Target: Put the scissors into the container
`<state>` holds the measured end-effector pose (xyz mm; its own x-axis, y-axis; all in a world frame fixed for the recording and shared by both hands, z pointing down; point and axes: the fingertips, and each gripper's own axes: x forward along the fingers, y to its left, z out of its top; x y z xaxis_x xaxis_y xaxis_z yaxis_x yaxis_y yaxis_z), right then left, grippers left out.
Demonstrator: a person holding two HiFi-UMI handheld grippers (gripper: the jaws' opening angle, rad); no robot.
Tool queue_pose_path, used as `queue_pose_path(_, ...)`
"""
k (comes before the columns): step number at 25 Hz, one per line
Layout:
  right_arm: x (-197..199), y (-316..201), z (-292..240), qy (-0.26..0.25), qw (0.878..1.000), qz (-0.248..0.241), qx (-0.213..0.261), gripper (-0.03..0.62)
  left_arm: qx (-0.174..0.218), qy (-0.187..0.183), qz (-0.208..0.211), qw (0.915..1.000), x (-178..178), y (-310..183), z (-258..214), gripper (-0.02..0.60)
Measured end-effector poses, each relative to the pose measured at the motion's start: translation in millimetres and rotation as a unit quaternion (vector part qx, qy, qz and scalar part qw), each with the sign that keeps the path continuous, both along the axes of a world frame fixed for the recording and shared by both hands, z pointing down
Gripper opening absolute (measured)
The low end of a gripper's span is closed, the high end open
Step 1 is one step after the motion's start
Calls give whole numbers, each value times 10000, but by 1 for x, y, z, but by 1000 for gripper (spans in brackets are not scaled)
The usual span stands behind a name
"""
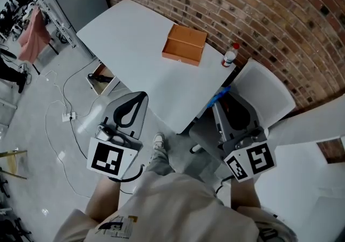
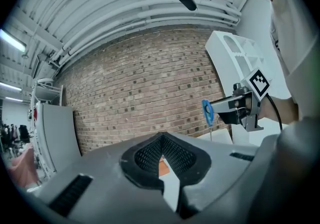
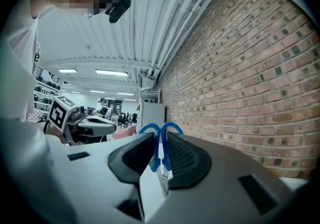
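An orange-brown shallow box (image 1: 184, 44) sits on the white table (image 1: 135, 47) near the brick wall. My right gripper (image 1: 223, 99) is shut on the blue-handled scissors (image 1: 217, 97), held in the air off the table's near right corner. In the right gripper view the blue loops of the scissors (image 3: 160, 135) stick out past the pads and the blades run back between them. My left gripper (image 1: 140, 97) hovers off the table's near edge, fingertips together with nothing held. Through its gap shows a sliver of the box (image 2: 161, 166). The scissors (image 2: 208, 112) also show in the left gripper view.
A small bottle with a red cap (image 1: 229, 55) stands at the table's right corner. A white chair (image 1: 267, 92) is right of the table, under my right gripper. Cables and a power strip (image 1: 69, 116) lie on the floor at left. The brick wall (image 1: 259, 4) runs behind the table.
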<state>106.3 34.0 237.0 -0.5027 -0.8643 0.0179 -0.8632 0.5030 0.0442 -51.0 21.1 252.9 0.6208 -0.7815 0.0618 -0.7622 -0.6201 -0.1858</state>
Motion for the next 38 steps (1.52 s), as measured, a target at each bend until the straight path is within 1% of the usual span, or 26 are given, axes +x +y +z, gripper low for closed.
queue_pose_path(5,-19,-57,3,130,9998,69,-120,77,-64,-37,125,9999,-18,-61,1,8)
queue_pose_path(9,-31,-101,5,207,9993,203,-219,77,-140,-32,305,9994,-29,-108,2,8)
queue_pose_path(14,-40,-156,9,327,9984,395,-247,77,-206,-25,491,9986,-41,-163,9,8)
queue_pose_path(17,-45,-188,12,493,9975,436,-257,77,-225,-54,604,9979,-45,-193,15,8)
queue_pose_path(21,-56,-221,15,777,9955,285,-458,77,-264,-39,770,9967,-44,-224,21,8)
queue_pose_path(24,-59,-241,15,1024,9933,204,-495,77,-346,-3,843,9958,-41,-241,27,8)
queue_pose_path(26,-59,-255,22,1229,9907,139,-564,77,-414,47,872,9953,-39,-251,32,8)
queue_pose_path(30,-62,-285,40,1614,9840,-106,-749,77,-447,27,906,9949,-33,-272,39,8)
queue_pose_path(33,-61,-304,57,1849,9779,-296,-924,77,-501,-10,895,9947,-28,-284,45,8)
queue_pose_path(38,-57,-339,89,2137,9673,-594,-1233,77,-720,-10,750,9946,-16,-307,62,8)
